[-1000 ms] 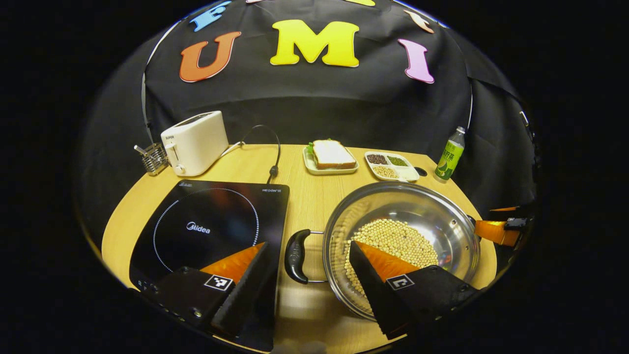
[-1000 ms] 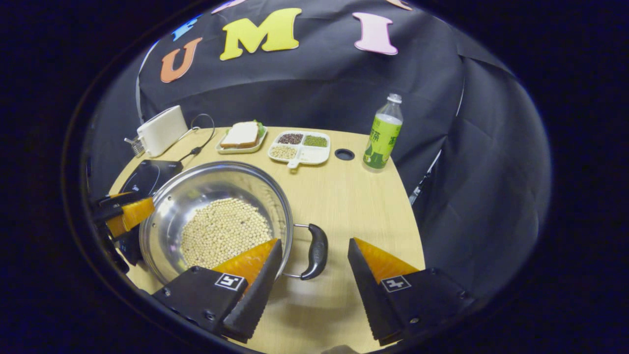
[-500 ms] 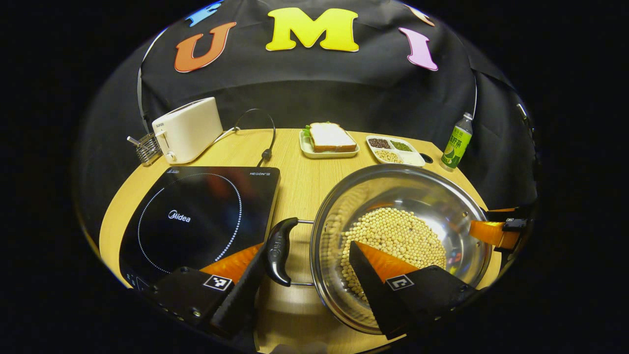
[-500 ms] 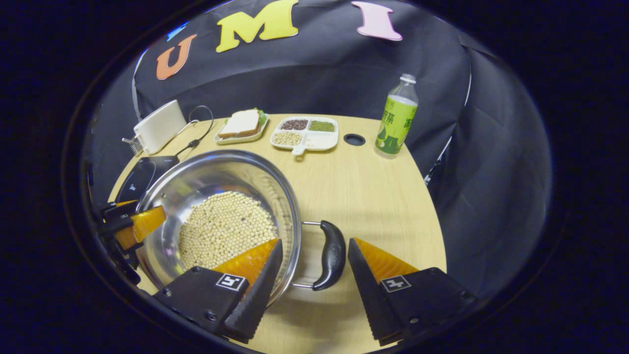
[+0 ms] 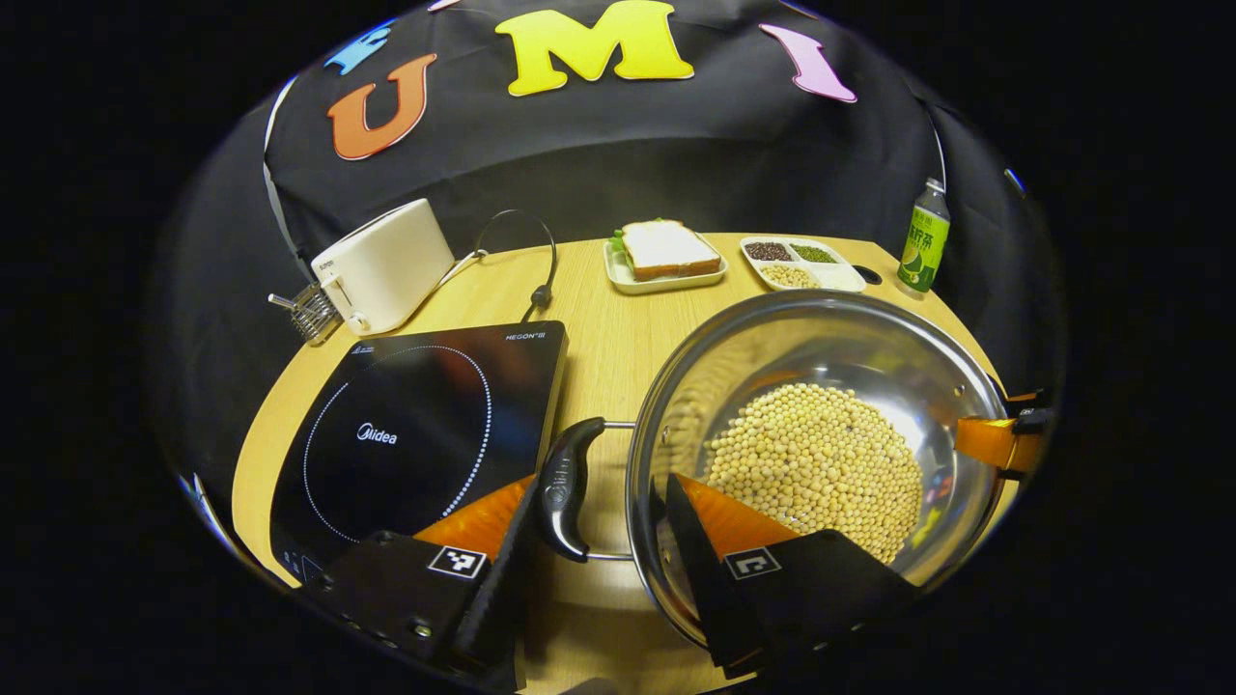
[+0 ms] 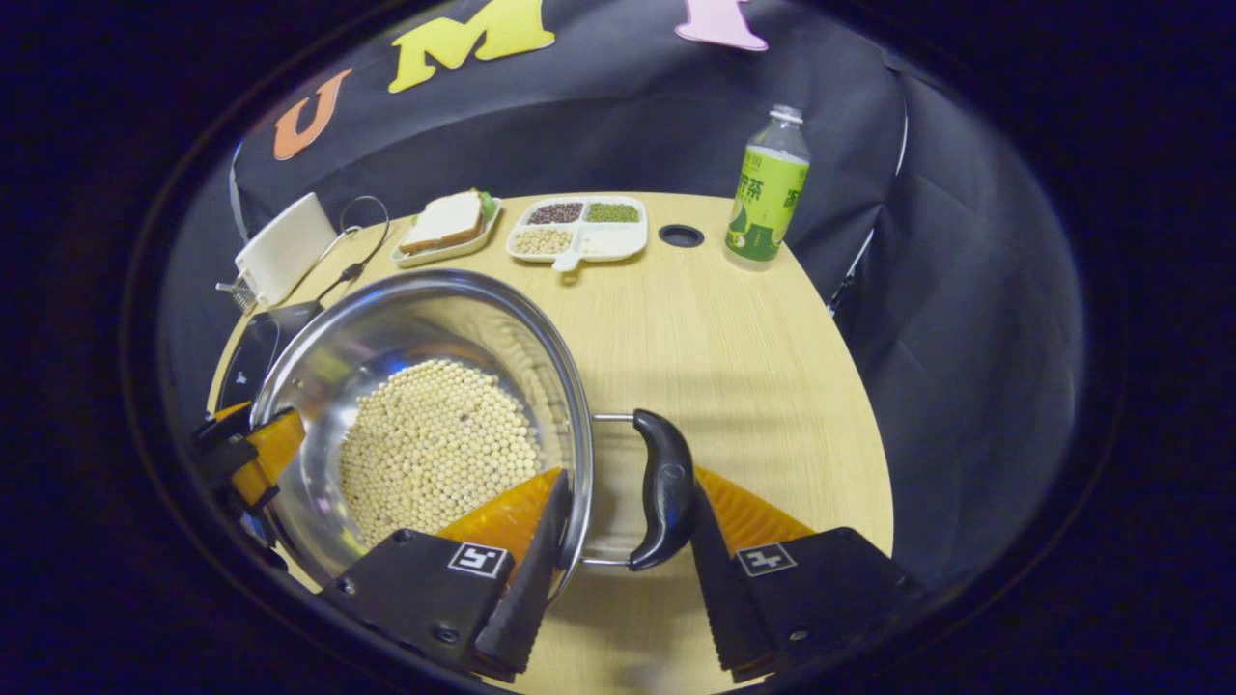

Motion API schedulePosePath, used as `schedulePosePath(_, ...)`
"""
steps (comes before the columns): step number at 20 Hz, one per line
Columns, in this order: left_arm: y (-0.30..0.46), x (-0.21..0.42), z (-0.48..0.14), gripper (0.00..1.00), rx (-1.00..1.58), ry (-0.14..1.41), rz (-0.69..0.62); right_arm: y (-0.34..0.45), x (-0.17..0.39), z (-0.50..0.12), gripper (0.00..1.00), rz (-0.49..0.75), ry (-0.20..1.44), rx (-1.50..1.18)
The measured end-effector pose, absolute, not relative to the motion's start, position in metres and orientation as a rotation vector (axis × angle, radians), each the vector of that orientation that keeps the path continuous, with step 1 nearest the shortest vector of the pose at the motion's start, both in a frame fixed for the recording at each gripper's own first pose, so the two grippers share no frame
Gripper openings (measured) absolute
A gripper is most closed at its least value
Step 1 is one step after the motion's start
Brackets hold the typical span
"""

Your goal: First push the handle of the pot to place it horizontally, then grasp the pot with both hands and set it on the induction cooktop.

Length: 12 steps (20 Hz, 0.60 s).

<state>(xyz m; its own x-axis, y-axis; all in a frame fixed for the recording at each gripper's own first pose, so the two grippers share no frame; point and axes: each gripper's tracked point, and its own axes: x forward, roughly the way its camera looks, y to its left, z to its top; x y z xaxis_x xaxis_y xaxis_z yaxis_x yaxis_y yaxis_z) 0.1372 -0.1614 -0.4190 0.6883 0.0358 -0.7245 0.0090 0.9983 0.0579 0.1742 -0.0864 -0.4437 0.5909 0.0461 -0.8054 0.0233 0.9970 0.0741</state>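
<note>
Left gripper view: both hand-held grippers (image 5: 599,502) (image 6: 626,502) straddle the pot's (image 5: 821,386) handles (image 5: 565,487), fingers apart.

Far side of the wooden table (image 6: 734,347): white toaster (image 5: 384,265) with cord, sandwich on a tray (image 5: 666,253), divided dish of beans (image 6: 577,230), and an upright green-labelled bottle (image 6: 768,188) beside a round table hole (image 6: 682,235).
</note>
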Motion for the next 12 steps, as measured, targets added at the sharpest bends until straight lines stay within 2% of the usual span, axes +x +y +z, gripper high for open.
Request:
schedulePosePath(1,-0.1613,0.1374,-0.4196,0.74,0.058,0.816,0.020,-0.0860,0.1730,-0.4454,0.70,0.013,0.954,0.071)
schedulePosePath(2,-0.1607,0.1386,-0.4196,0.85,0.052,0.825,0.032,-0.0869,0.1733,-0.4443,0.69,0.004,0.971,0.073)
schedulePosePath(3,-0.1613,0.1381,-0.4208,0.73,0.046,0.828,0.037,-0.0874,0.1726,-0.4440,0.68,-0.012,0.995,0.087)
schedulePosePath(4,-0.1612,0.1394,-0.4202,0.83,0.037,0.828,0.039,-0.0862,0.1706,-0.4440,0.68,-0.018,1.015,0.102)
schedulePosePath(5,-0.1614,0.1374,-0.4196,0.71,0.029,0.827,0.037,-0.0858,0.1714,-0.4447,0.67,-0.024,1.021,0.121)
schedulePosePath(6,-0.1607,0.1380,-0.4183,0.81,0.023,0.824,0.033,-0.0851,0.1718,-0.4430,0.65,-0.019,1.019,0.127)
schedulePosePath(7,-0.1623,0.1381,-0.4181,0.78,0.019,0.826,0.029,-0.0854,0.1720,-0.4431,0.60,-0.012,1.010,0.125)
schedulePosePath(8,-0.1614,0.1383,-0.4179,0.66,0.019,0.824,0.032,-0.0851,0.1712,-0.4431,0.60,-0.008,1.006,0.124)
schedulePosePath(9,-0.1617,0.1392,-0.4186,0.64,0.028,0.825,0.031,-0.0853,0.1705,-0.4418,0.58,-0.008,0.999,0.121)
schedulePosePath(11,-0.1625,0.1373,-0.4148,0.63,0.029,0.822,0.032,-0.0846,0.1700,-0.4430,0.54,-0.004,0.992,0.134)
schedulePosePath(12,-0.1635,0.1362,-0.4144,0.71,0.026,0.826,0.029,-0.0846,0.1686,-0.4436,0.53,0.001,0.990,0.139)
